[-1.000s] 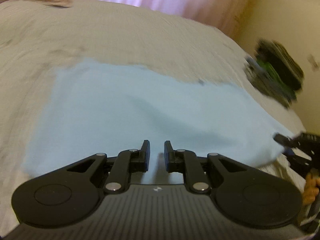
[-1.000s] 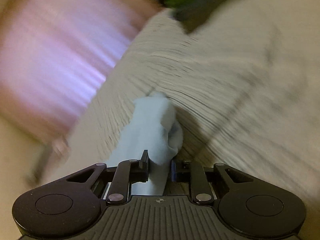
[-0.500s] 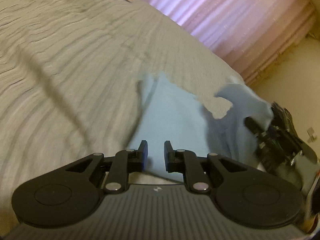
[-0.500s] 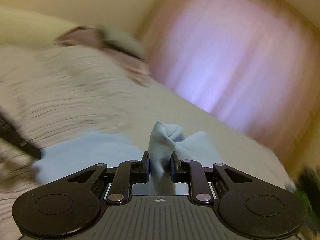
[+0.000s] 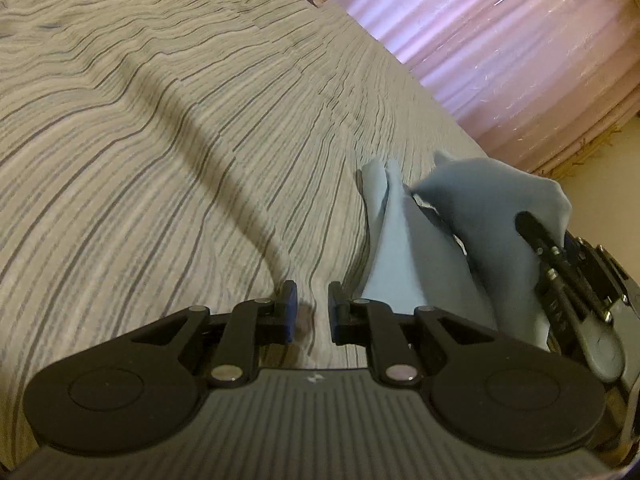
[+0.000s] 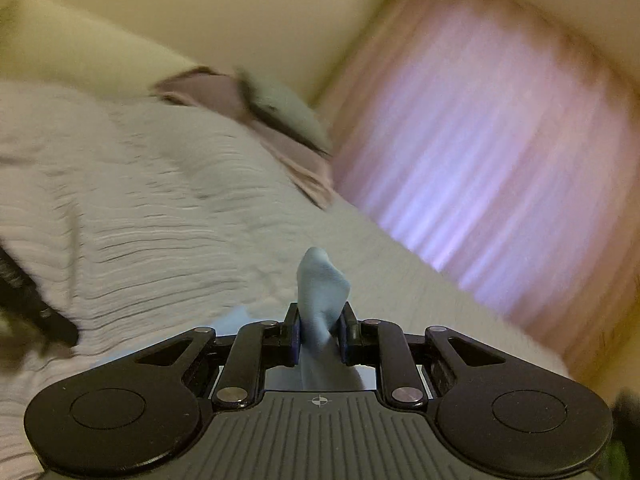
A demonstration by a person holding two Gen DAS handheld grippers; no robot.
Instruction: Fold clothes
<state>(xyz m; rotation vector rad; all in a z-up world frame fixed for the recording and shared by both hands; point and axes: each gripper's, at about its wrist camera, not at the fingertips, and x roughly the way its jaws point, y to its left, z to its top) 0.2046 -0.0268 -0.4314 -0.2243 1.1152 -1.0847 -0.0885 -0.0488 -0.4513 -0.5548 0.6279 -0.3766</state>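
1. Right hand-held gripper (image 6: 319, 338): clamped on a bunched corner of the light-blue garment (image 5: 472, 240), which is lifted, its lower part trailing toward the bed (image 5: 160, 140) near its curtain-side edge.
2. Left hand-held gripper (image 5: 310, 312): jaws apart, empty, just beside the hanging cloth.
3. Handling: take a matching corner, pull taut, lay flat.
4. Materials: thin, limp knit; ribbed striped bedspread.

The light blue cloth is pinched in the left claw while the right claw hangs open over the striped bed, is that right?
Not quite: the sides are swapped. The right wrist view shows the right claw shut on the light blue cloth. The left wrist view shows the left claw open and empty over the striped bed.
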